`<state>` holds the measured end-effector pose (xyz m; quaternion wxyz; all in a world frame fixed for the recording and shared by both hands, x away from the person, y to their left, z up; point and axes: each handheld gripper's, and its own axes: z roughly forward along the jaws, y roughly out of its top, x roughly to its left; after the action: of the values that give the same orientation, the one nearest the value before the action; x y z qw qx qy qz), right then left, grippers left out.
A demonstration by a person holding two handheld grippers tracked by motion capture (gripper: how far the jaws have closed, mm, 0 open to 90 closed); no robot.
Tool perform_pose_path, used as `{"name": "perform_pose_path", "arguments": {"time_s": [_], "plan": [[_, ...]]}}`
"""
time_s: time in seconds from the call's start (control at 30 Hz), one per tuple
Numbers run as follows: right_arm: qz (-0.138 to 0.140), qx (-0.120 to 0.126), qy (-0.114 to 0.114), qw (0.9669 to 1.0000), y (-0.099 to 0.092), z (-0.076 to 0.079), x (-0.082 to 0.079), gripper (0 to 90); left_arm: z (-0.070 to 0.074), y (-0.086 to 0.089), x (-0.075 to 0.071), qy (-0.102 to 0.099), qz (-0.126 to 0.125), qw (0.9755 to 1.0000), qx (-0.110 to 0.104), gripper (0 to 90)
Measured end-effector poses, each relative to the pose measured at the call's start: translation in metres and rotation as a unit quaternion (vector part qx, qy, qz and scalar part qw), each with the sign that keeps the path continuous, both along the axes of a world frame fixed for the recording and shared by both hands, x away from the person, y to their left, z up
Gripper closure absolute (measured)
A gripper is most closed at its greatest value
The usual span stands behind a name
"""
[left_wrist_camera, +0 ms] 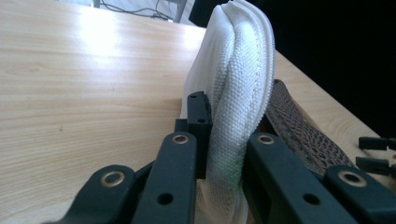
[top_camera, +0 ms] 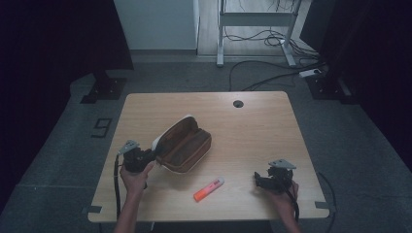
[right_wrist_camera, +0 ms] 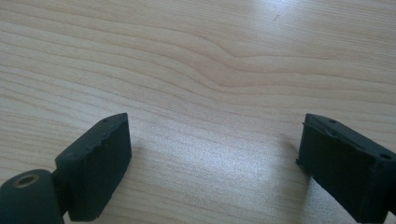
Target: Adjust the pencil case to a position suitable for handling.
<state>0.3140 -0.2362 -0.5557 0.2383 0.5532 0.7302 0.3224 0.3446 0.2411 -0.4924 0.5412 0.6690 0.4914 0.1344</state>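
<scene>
Case: soft oblong brown pencil case with white woven lining (top_camera: 183, 144), lying unzipped on the worktop left of centre, mouth gaping upward.
Case texture: in the left gripper view the outer skin (left_wrist_camera: 303, 135) is brown with an embossed scale pattern like mock crocodile; the white edge (left_wrist_camera: 238, 70) is a coarse knit weave, folded into a rounded ridge with a stitched seam.
Left claw: left claw (left_wrist_camera: 223, 154) clamped on that white fabric edge, the cloth pinched between its matt black jaws; brass-coloured rivets show on the linkage. In the high view it (top_camera: 145, 158) sits at the case's near left end.
Right claw: right claw (right_wrist_camera: 212, 163) with jaws wide apart, bare wood between them, pads blunt, black and rubbery. In the high view it (top_camera: 265, 180) sits at the near right of the worktop, well apart from the case.
Marker: orange and pink plastic highlighter pen (top_camera: 209, 189), lying flat and slanted near the front edge, between the two claws, touching neither.
Worktop: pale wood-grain laminate worktop (top_camera: 252, 126), rounded corners, round dark cable hole near the far edge.
Writing: no legible print on the highlighter or the case at this size.
Hard to make out: the inside of the case is in shadow; its contents cannot be told. The surroundings are dark beyond the grey floor.
</scene>
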Motion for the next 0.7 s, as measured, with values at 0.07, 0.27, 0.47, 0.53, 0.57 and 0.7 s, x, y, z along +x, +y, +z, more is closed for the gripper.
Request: {"name": "perform_pose_path", "arguments": {"time_s": [0.07, 0.27, 0.47, 0.53, 0.57, 0.7], "plan": [[0.0, 0.0, 0.0, 1.0, 0.0, 0.0, 0.0, 9.1, -0.003, -0.003, 0.001, 0.002, -0.005, 1.0, 0.001, 84.6], [0.0, 0.0, 0.0, 1.0, 0.0, 0.0, 0.0, 9.1, -0.008, -0.01, 0.002, 0.0, -0.025, 0.9996, 0.01, 84.2], [0.0, 0.0, 0.0, 1.0, 0.0, 0.0, 0.0, 9.1, -0.011, -0.009, 0.004, 0.007, -0.032, 0.9991, 0.028, 78.2], [0.0, 0.0, 0.0, 1.0, 0.0, 0.0, 0.0, 9.1, -0.013, -0.009, 0.004, 0.014, -0.03, 0.9989, 0.034, 74.8], [0.0, 0.0, 0.0, 1.0, 0.0, 0.0, 0.0, 9.1, -0.014, -0.008, 0.003, 0.016, -0.029, 0.9988, 0.037, 74.4], [0.0, 0.0, 0.0, 1.0, 0.0, 0.0, 0.0, 9.2, -0.02, -0.005, 0.003, 0.026, -0.025, 0.9987, 0.035, 73.2]]}}
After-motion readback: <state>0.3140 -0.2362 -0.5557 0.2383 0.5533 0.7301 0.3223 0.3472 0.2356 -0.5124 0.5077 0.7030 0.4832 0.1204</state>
